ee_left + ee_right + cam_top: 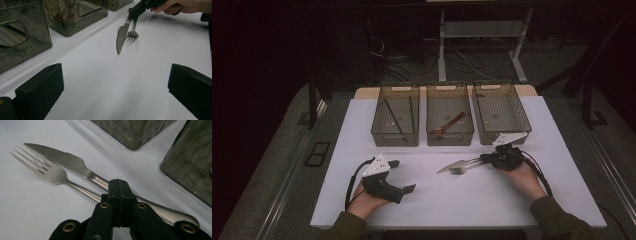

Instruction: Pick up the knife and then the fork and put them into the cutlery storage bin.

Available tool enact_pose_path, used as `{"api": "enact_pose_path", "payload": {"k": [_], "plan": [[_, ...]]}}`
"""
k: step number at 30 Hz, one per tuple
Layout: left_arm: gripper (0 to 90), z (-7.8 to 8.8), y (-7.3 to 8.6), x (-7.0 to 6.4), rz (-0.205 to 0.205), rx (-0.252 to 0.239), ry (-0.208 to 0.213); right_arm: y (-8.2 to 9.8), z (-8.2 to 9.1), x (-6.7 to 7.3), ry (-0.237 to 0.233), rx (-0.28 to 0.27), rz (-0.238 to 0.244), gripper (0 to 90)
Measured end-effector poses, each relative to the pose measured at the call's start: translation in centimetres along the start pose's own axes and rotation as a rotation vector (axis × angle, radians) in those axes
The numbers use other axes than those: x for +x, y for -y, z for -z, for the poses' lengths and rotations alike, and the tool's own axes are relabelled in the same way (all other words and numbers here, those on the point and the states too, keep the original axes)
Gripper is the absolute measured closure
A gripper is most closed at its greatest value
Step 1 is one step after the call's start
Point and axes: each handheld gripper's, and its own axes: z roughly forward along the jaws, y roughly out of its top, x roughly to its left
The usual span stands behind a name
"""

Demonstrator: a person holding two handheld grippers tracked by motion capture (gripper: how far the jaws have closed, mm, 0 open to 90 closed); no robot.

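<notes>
Step in hand looked like cutlery sorting, at the pick-up stage. Right gripper (484, 159) sat low over the desk (462, 200), just in front of the right-hand bin (501, 112). Its jaws were pressed fully together in the right gripper view, tips over the handles of the knife (67, 161) and fork (47, 171). I couldn't tell whether they actually pinched a handle or just rested on top (both handles pass under the jaw tips, so the contact is hidden).

Knife and fork lay side by side on the desk, nearly touching, blade and tines pointing towards the left gripper (404, 176). Both looked flat on the surface, not lifted.

Left gripper was idle: jaws wide apart, nothing between them, hovering low over bare desk well apart from the cutlery.

Bins: left bin (395, 121) held what looked like chopsticks (393, 117), middle bin (450, 120) a reddish-brown spoon (449, 124), right-hand bin looked empty as far as I could tell.

Next move, as I judged it: separate the two pieces. A shut grip over both handles risks dragging the pair, so the jaws needed to reopen, straddle one handle only, close, lift clear, then carry to a bin (probably the right-hand one).
</notes>
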Motion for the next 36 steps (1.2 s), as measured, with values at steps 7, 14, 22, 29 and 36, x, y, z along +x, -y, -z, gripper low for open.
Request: {"api": "enact_pose_path", "payload": {"k": [7, 14, 22, 29, 36], "plan": [[0.0, 0.0, 0.0, 0.0, -0.001, 0.001, 0.002, 0.0, 0.1, -0.1, -0.004, 0.013, -0.007, 89.1], [0.0, -0.1, 0.0, 0.0, -0.001, 0.0, 0.007, 0.0, 0.2, -0.1, 0.002, 0.031, 0.005, 89.1], [0.0, 0.0, 0.0, -0.1, -0.001, 0.002, 0.007, 0.2, 0.2, -0.2, -0.003, 0.053, 0.014, 89.1], [0.0, 0.0, 0.0, -0.1, -0.002, 0.003, 0.014, 0.3, 0.7, -0.2, -0.054, 0.086, 0.031, 89.1], [0.0, 0.0, 0.0, -0.1, -0.001, 0.0, 0.015, 0.4, 1.1, 0.0, -0.095, 0.116, 0.05, 89.1]]}}
